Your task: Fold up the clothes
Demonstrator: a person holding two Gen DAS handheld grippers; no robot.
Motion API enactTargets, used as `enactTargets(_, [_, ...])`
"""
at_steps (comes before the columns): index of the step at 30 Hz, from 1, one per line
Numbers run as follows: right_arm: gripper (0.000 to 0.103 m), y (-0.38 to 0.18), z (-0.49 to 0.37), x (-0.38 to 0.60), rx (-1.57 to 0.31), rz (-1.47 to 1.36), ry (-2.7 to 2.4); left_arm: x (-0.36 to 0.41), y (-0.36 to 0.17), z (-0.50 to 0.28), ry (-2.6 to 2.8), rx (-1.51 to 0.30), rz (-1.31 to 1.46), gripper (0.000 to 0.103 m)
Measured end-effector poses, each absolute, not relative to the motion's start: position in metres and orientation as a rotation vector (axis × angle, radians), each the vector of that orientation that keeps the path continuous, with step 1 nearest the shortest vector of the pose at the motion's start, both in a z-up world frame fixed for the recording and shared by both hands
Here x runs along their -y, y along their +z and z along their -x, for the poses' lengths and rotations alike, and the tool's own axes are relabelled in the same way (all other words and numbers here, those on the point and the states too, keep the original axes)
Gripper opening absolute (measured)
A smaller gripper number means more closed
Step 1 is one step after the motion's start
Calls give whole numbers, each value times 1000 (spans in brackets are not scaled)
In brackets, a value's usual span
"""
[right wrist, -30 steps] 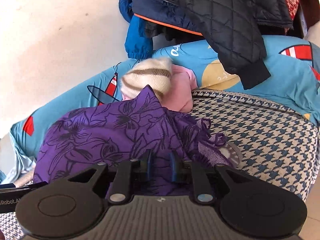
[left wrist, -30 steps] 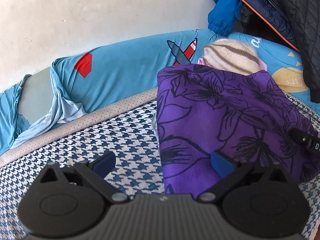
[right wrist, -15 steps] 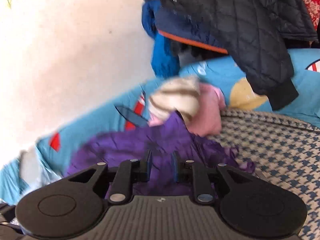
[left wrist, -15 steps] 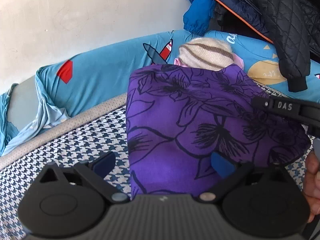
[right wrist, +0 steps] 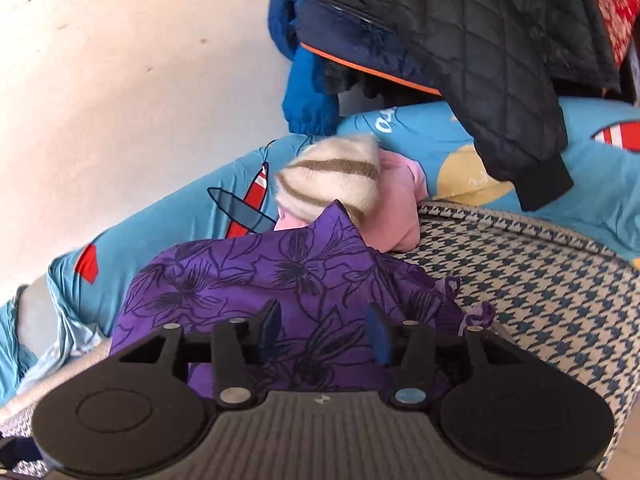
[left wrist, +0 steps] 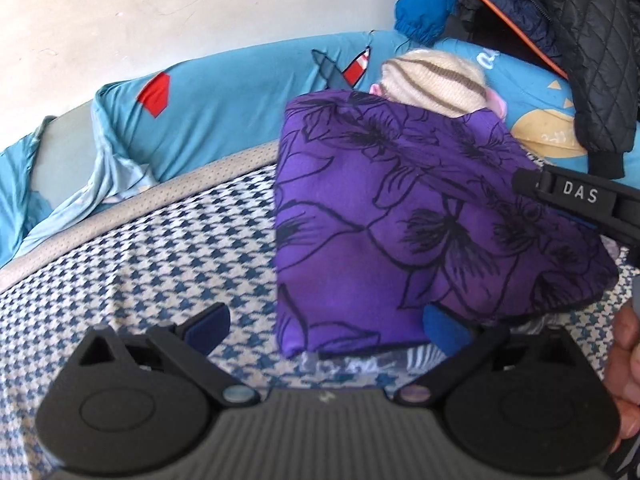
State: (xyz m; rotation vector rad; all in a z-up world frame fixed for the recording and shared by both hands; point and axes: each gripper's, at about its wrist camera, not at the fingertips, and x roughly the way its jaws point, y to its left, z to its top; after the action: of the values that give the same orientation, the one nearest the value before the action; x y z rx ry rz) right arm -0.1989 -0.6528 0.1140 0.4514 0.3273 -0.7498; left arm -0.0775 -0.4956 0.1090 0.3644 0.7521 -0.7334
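Observation:
A purple garment with black flower outlines [left wrist: 420,216] lies folded on the houndstooth cushion [left wrist: 160,256]. My left gripper [left wrist: 326,326] stands wide open at its near edge. The right pad is tucked against the cloth's hem and the left pad is over bare cushion. In the right wrist view the same garment [right wrist: 280,280] lies under my right gripper [right wrist: 324,334]. Its jaws are opening, with cloth behind them and neither pad pressing on it. One finger of the right gripper [left wrist: 576,194] reaches in over the garment's right side.
A cream knit piece with brown stripes [right wrist: 332,176] and a pink garment [right wrist: 400,208] sit behind the purple one. A black quilted jacket [right wrist: 460,40] and blue jacket [right wrist: 308,92] hang over the blue printed backrest [left wrist: 224,108]. A hand [left wrist: 626,364] shows at the right edge.
The right gripper's jaws, nearly shut on the purple cloth before, have spread apart and the gripper has lifted a little. The left view has swung right, bringing the right gripper into view.

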Motion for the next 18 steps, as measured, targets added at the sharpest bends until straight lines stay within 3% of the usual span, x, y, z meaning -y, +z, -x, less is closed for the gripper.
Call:
enactTargets(12, [50, 105, 209, 619, -512, -358, -787, 451, 105, 92, -656, -845, -335, 103])
enactTargets(18, [53, 122, 216, 606, -495, -380, -809, 433, 117, 100, -653, -824, -334, 103])
